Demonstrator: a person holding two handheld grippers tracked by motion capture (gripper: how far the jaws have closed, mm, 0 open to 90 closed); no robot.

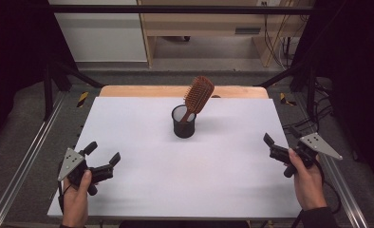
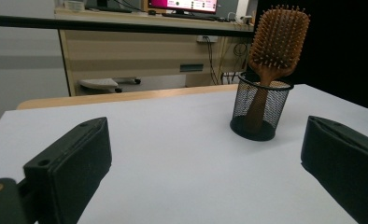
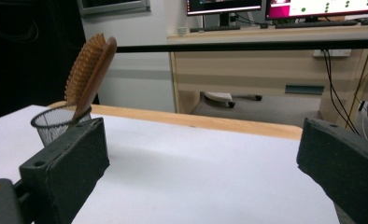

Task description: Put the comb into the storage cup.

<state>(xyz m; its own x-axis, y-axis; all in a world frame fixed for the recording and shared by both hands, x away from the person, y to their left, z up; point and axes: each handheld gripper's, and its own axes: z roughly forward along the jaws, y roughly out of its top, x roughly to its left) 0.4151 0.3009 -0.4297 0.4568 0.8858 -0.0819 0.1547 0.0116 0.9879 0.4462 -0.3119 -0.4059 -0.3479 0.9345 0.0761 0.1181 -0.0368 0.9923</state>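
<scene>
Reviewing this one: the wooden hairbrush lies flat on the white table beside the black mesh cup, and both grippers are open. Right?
Not quite. The hairbrush stands handle-down inside the mesh cup, leaning on its rim, as the high view shows. Both the left gripper and right gripper are open.

The left gripper (image 1: pixel 103 154) is black with a grey three-cornered plate on top that has small dark holes. The right gripper (image 1: pixel 271 145) looks the same. Black cables trail from both. The jaws are thick black blocks.
</scene>
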